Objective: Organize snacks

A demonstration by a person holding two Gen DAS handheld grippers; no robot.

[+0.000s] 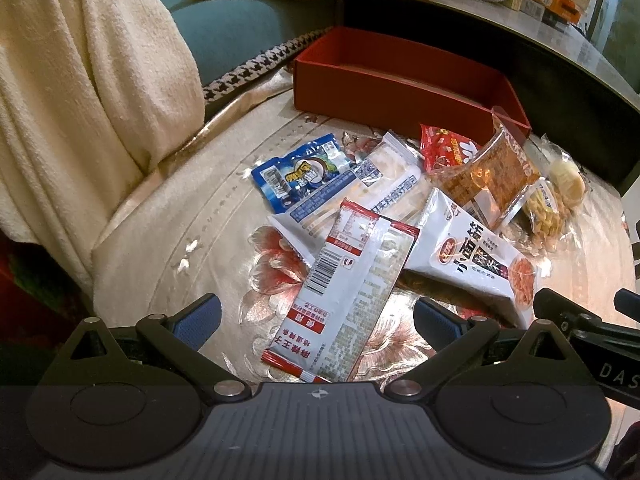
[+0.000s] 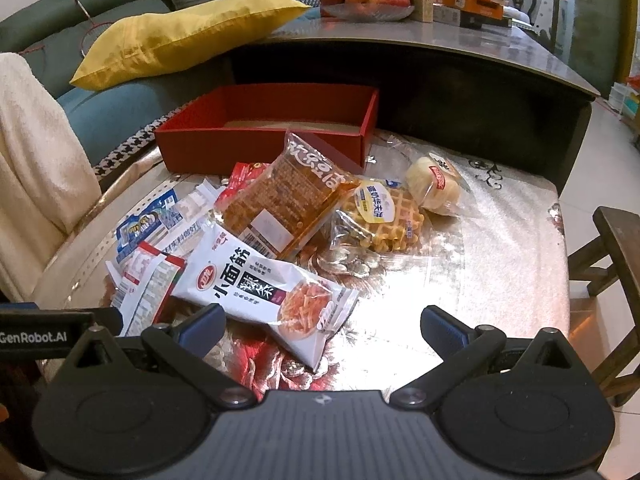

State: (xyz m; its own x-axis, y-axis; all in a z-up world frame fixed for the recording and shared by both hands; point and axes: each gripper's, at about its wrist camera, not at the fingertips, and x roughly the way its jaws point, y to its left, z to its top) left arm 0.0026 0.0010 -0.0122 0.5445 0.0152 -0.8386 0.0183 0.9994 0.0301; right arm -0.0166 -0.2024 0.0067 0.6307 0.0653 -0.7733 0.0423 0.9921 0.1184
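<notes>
A pile of snack packets lies on a shiny floral-covered table [image 1: 168, 240]. A red-and-white strip packet [image 1: 344, 300] lies between my open left gripper's [image 1: 316, 320] fingers. A white noodle-snack bag [image 2: 264, 296] lies just in front of my open right gripper [image 2: 320, 328]. Behind it are an orange cracker pack [image 2: 284, 200], a waffle [image 2: 380, 216], a round bun [image 2: 436, 188], a blue packet [image 1: 300, 172] and a long white bread bar [image 1: 360, 192]. An empty red box [image 2: 264, 128] stands at the back.
A cream towel [image 1: 80, 100] hangs at the left. A yellow pillow [image 2: 180, 36] lies on a teal sofa. A dark table [image 2: 440, 48] behind holds a bowl of apples [image 2: 364, 0] and boxes. A wooden chair [image 2: 616, 264] stands at the right.
</notes>
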